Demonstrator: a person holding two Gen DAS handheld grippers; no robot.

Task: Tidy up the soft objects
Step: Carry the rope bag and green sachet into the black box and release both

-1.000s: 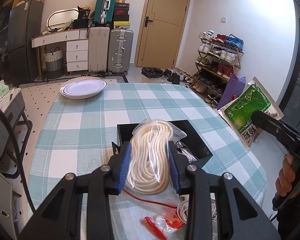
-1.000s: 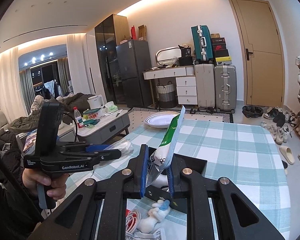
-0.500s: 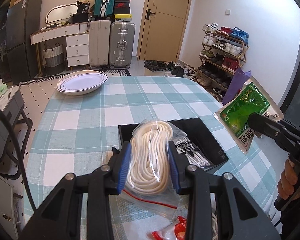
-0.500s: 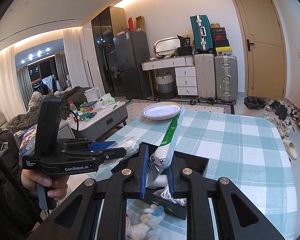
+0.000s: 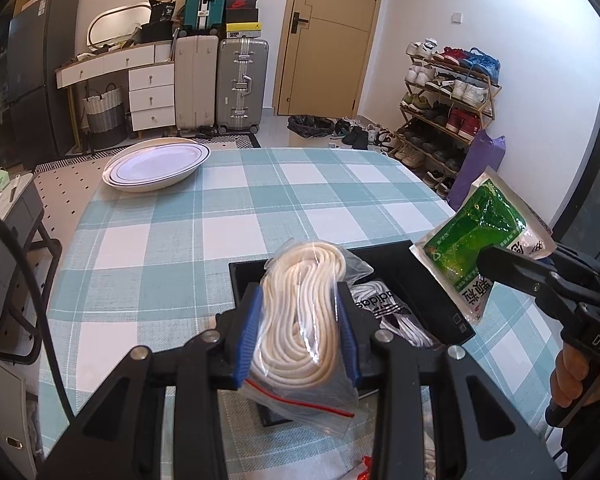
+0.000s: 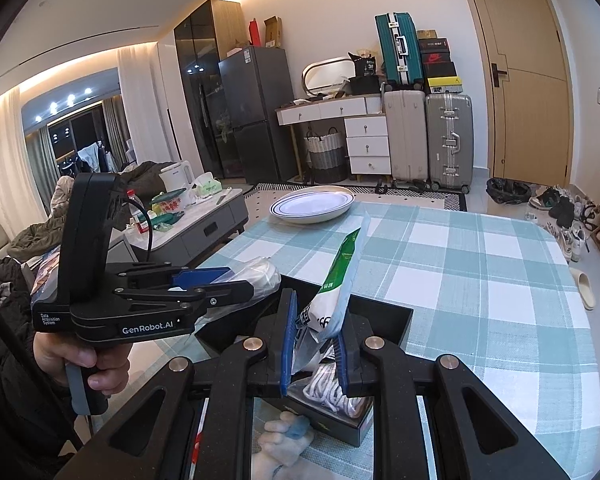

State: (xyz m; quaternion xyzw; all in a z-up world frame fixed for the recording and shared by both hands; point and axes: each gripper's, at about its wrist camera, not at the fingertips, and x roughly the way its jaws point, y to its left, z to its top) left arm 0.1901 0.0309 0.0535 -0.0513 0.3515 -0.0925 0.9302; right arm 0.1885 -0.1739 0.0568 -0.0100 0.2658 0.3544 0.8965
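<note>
Glossy clear plastic bag point(image 5: 300, 344), woven-cloth tablecloth point(image 5: 148, 272)

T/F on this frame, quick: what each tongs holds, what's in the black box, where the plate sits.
1. The left tongs are shut on the bag of white rope. True.
2. The right tongs are open and hold nothing. False: they are shut on the green and white pouch.
3. The black box already holds a bag of white laces. True.
4. The white plate sits inside the black box. False: it rests on the checked tablecloth at the far left corner, apart from the box.
5. The green and white pouch lies flat on the tablecloth. False: it is held up in the air.
</note>
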